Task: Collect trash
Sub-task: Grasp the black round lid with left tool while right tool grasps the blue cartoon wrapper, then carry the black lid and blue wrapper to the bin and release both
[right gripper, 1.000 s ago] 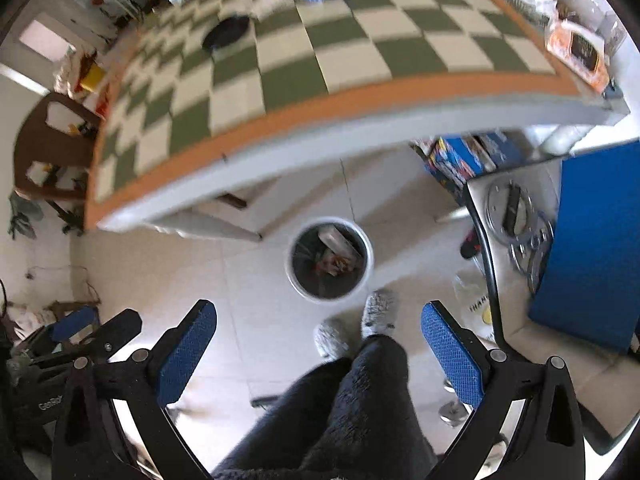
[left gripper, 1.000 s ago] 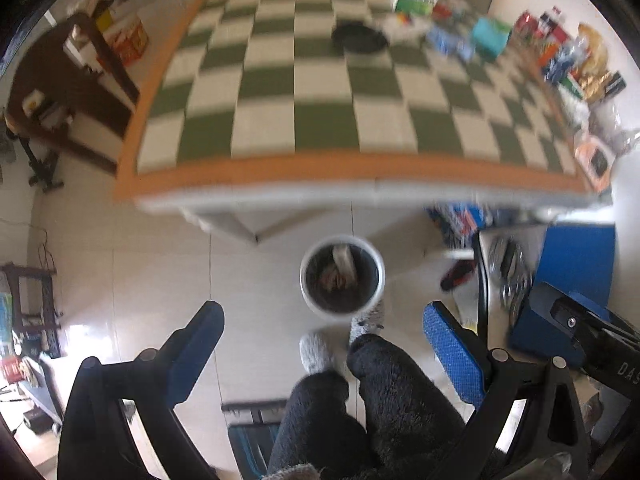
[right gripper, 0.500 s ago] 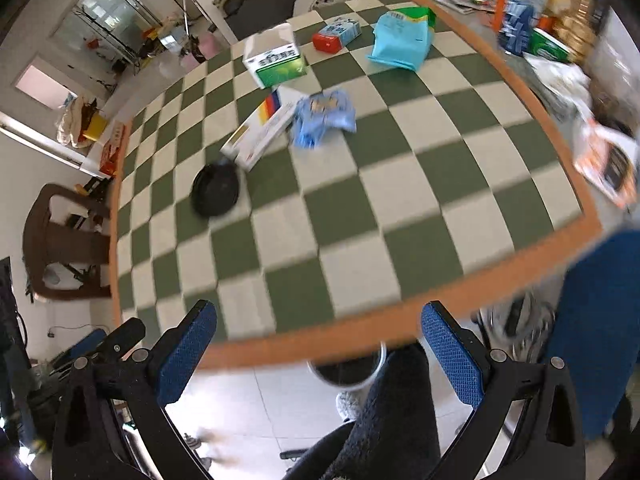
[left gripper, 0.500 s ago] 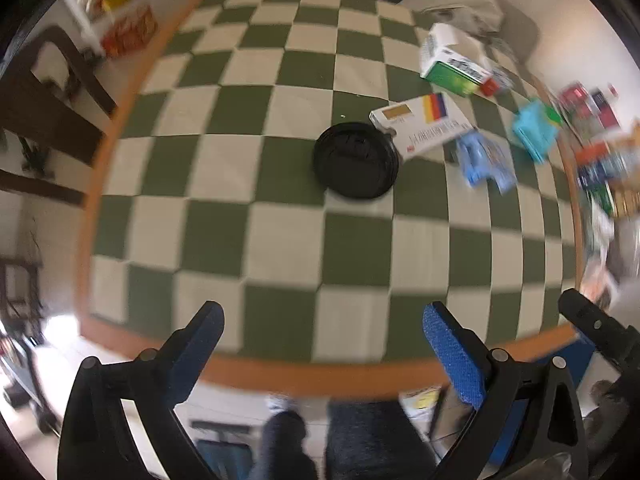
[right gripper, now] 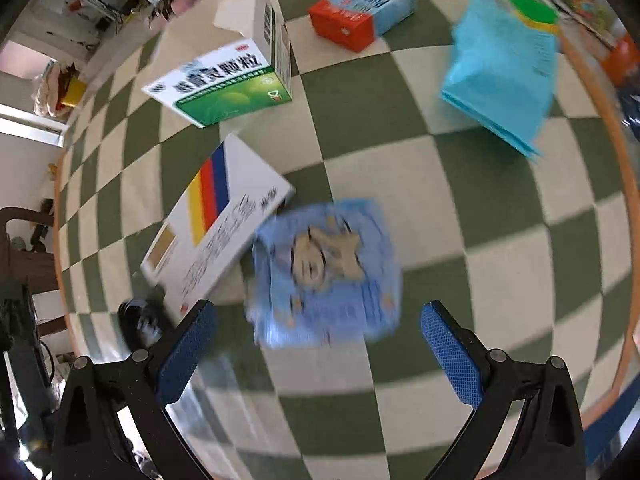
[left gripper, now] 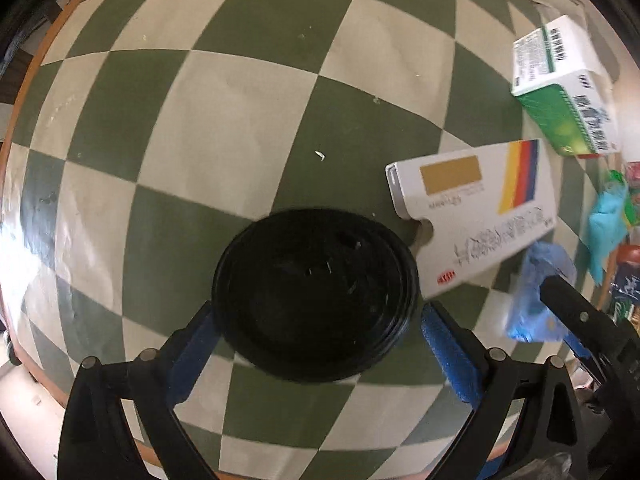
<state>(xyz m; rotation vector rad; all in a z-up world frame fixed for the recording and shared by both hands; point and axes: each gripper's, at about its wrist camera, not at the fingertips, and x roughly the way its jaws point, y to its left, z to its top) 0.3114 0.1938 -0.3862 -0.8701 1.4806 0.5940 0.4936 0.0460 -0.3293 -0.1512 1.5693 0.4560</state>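
A black round lid (left gripper: 316,296) lies on the green-and-white checkered table (left gripper: 208,128). My left gripper (left gripper: 318,344) is open, with its blue pads on either side of the lid's near edge. A white flat box with yellow, red and blue stripes (left gripper: 476,220) touches the lid's right side. My right gripper (right gripper: 318,344) is open just above a light blue packet (right gripper: 326,268), which lies between and beyond the pads. The striped box (right gripper: 218,224) and the black lid (right gripper: 138,322) show at the left of the right wrist view.
A green-and-white medicine box (right gripper: 232,80), an orange-and-blue box (right gripper: 360,12) and a turquoise bag (right gripper: 504,68) lie farther back. The table's orange edge (right gripper: 616,168) runs along the right. The green box (left gripper: 568,92) and the blue packet (left gripper: 536,292) show at right of the left view.
Both grippers have swung up from the floor and the white bin to the table top, then dropped close: the left over the black lid, the right over the blue packet.
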